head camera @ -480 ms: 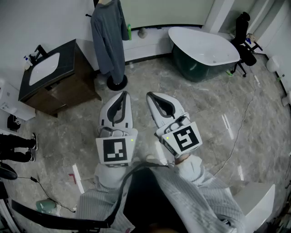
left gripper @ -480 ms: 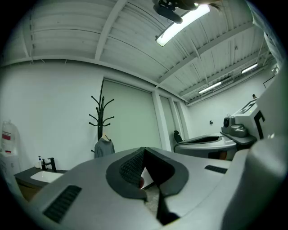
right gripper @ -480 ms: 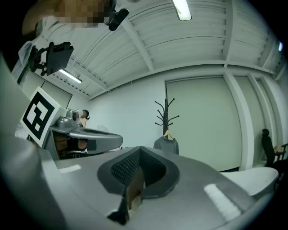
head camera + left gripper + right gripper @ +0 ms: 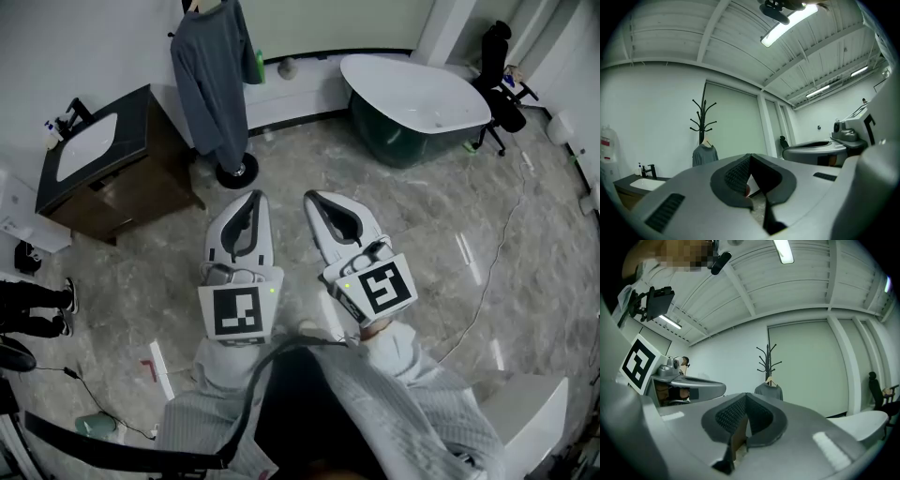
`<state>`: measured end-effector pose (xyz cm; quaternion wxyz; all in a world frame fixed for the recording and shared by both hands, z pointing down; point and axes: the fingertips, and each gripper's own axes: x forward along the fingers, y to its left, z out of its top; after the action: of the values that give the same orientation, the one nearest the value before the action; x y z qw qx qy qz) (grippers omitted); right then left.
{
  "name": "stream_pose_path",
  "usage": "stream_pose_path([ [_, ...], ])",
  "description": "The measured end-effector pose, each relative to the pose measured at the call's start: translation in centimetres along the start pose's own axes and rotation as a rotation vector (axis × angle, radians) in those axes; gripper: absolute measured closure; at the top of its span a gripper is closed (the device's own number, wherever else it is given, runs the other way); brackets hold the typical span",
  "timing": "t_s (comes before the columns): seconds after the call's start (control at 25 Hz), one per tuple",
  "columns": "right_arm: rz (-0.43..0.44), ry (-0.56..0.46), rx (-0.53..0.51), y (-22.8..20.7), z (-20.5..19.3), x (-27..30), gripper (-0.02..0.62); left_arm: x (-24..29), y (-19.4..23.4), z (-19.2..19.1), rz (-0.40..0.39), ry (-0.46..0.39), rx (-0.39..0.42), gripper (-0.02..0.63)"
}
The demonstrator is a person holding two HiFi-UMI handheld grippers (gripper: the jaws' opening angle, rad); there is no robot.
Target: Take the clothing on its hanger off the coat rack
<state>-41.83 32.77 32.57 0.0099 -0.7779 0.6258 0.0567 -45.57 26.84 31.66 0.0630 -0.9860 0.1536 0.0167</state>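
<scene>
A grey long-sleeved top (image 4: 214, 80) hangs on a wooden hanger from a black coat rack with a round base (image 4: 234, 171) at the back of the room. Both gripper views look straight at it: the top (image 4: 704, 154) hangs under the branching rack (image 4: 703, 117), and it shows again as the top (image 4: 768, 391) below the rack (image 4: 768, 361). My left gripper (image 4: 253, 196) and right gripper (image 4: 311, 197) are side by side, well short of the rack, over the marble floor. Both are shut and hold nothing.
A dark vanity with a white sink (image 4: 89, 145) stands left of the rack. A white and green bathtub (image 4: 412, 98) sits at the back right, with a black office chair (image 4: 502, 75) beyond it. A cable runs over the floor (image 4: 497, 244) on the right.
The view has shifted a little: the rack, vanity and bathtub sit slightly further left and up in the head view. The grippers keep their pose and stay shut.
</scene>
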Motion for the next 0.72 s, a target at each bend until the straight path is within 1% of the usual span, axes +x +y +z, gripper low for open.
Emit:
stream_pose_path([
  [0.12,-0.003,-0.005,-0.005,-0.8,0.0,-0.7,0.594,0.6,-0.7,0.5,0.007,-0.018,-0.008,0.601],
  [0.28,-0.013,-0.014,-0.006,-2.4,-0.2,-2.2,0.592,1.5,-2.5,0.0,-0.005,0.005,0.022,0.601],
  [0.4,-0.024,-0.005,0.006,-3.9,-0.8,-3.1,0.594,2.6,-3.6,-0.6,0.000,-0.006,0.018,0.601],
  [0.56,-0.034,0.019,0.030,-6.1,-2.1,-2.9,0.592,4.7,-4.7,-1.4,-0.021,0.031,0.051,0.601],
  [0.72,-0.044,0.048,0.062,-9.2,-4.1,-0.9,0.592,8.7,-4.2,-3.1,-0.027,0.070,0.073,0.601],
])
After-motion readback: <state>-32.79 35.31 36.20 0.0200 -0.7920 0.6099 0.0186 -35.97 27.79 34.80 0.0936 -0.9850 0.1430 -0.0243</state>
